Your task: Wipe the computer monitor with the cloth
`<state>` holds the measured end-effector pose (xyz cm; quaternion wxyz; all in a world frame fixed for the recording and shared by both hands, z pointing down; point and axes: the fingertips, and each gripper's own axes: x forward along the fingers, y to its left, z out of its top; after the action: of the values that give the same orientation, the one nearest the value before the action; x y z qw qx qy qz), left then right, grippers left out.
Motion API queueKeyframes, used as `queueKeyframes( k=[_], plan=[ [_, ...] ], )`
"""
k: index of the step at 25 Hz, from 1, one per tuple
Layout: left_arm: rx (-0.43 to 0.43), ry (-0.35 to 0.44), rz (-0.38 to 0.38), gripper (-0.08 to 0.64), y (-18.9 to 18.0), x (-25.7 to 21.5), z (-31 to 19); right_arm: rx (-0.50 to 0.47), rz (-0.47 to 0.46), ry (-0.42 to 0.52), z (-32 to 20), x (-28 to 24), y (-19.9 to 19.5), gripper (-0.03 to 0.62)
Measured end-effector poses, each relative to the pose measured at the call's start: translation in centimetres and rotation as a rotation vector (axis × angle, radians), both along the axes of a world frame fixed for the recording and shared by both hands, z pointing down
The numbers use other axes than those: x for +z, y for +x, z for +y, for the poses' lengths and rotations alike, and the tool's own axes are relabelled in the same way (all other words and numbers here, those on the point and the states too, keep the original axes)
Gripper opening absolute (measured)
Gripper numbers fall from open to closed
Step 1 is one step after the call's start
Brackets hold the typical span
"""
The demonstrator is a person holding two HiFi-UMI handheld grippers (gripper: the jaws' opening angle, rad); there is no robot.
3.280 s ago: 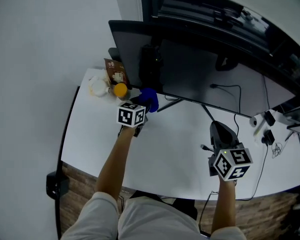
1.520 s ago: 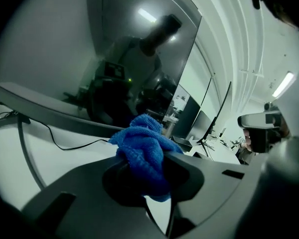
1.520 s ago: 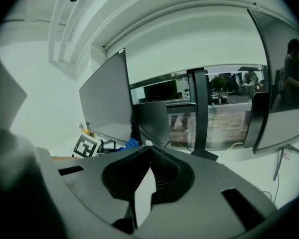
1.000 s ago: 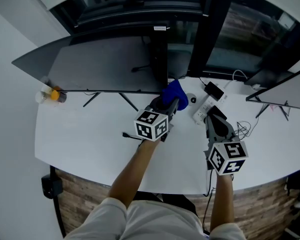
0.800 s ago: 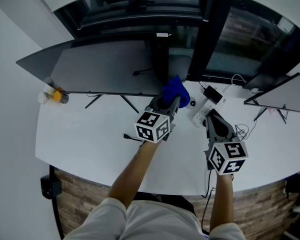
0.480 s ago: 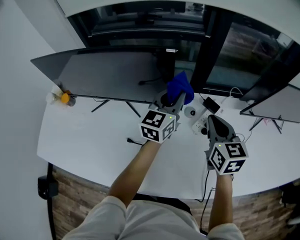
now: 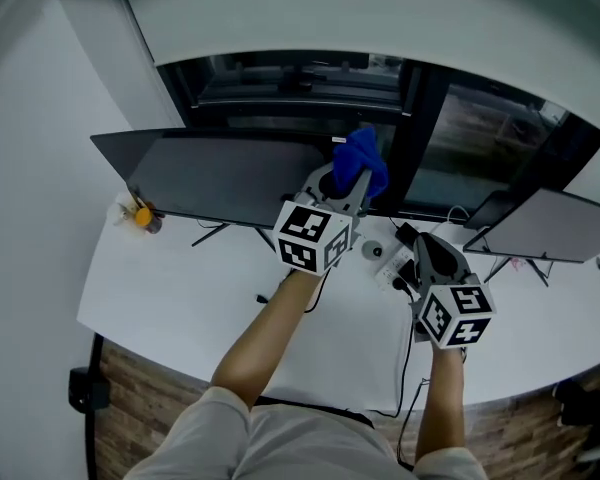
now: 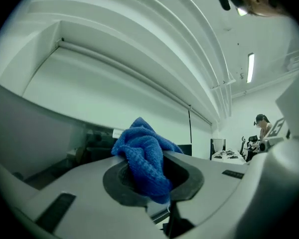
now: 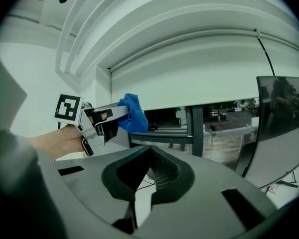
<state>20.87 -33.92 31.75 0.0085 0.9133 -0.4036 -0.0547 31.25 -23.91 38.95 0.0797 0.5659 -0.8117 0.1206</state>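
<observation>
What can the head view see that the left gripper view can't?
Only the head view shows the right gripper, the person's bare left forearm and a small orange object at the left end of the white desk. Only the left gripper view shows the long ceiling strip light and a person far off at the right. Both show the fluffy blue cloth clamped in the left gripper.

monitor (image 7: 220,176) on the desk (image 7: 170,293), cloth (image 7: 364,158) at its upper right corner.
</observation>
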Motion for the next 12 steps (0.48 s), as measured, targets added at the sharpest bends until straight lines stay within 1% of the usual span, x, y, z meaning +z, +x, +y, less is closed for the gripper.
queueKeyframes(
  k=[3, 6, 9, 12],
  plan=[
    [0.007, 0.023, 0.003, 0.075, -0.4, -2.5, 0.4, 0.006, 0.002, 0.018, 0.2, -1.3, -0.2, 0.012],
    [0.005, 0.060, 0.016, 0.075, -1.7, -4.7, 0.7, 0.006, 0.008, 0.039, 0.2, -2.5, -1.2, 0.012],
    [-0.001, 0.087, 0.036, 0.075, -3.9, -6.7, 1.3, -0.005, 0.017, 0.064, 0.3, -3.8, -2.9, 0.012],
    [-0.016, 0.122, 0.038, 0.075, -7.2, -8.2, 2.5, -0.023, 0.031, 0.093, 0.6, -5.3, -5.1, 0.012]
  ],
)
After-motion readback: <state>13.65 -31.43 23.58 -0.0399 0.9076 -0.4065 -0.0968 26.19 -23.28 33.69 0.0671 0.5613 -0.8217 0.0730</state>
